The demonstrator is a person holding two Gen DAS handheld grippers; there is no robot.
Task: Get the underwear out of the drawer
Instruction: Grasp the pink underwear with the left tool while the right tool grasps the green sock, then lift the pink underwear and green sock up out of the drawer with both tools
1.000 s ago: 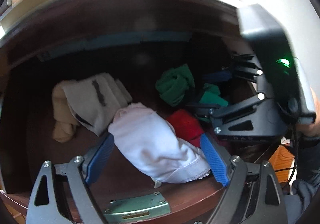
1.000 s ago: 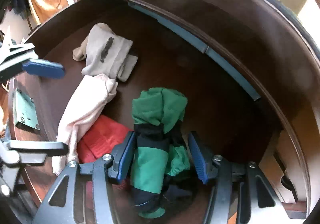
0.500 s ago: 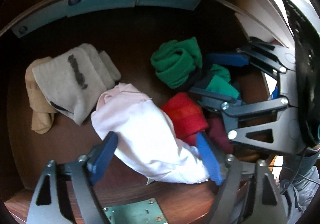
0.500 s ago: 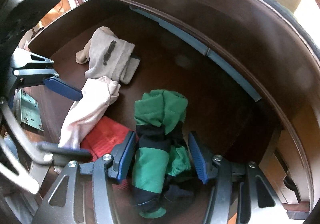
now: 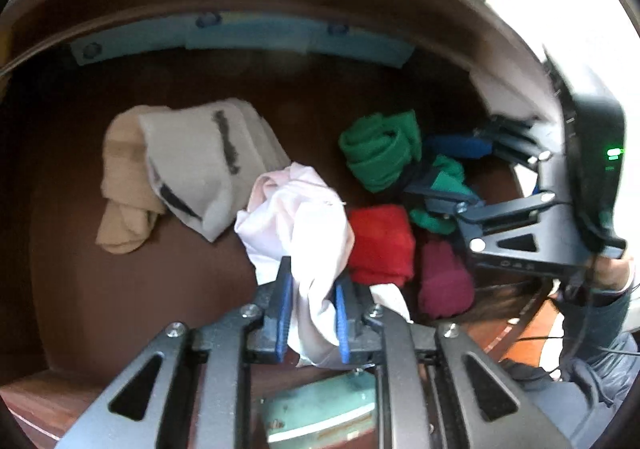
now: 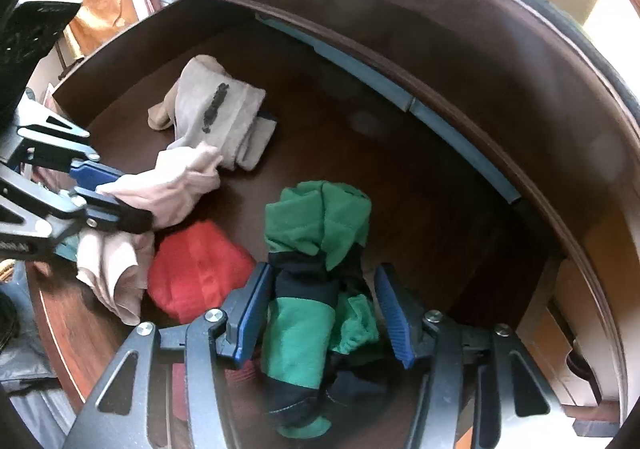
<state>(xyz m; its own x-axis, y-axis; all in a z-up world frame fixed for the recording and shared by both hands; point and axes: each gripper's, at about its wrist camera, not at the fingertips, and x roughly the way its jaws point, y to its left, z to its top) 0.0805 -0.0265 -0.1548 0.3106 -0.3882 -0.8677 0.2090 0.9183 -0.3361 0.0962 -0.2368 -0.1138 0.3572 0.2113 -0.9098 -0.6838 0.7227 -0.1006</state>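
L gripper [image 5: 310, 313] jaws have just closed on the pale pink underwear [image 5: 296, 217] at lower centre, still in the drawer [image 5: 240, 89]; R gripper [image 6: 320, 313] jaws open astride the green-black pair [image 6: 304, 289], w/ risk that bunched cloth slips on lift.

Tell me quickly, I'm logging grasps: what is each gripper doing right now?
Left gripper: has just closed, shut on the pale pink cloth underwear.
Right gripper: open, fingers either side of the green and black rolled garment, not pinching it.
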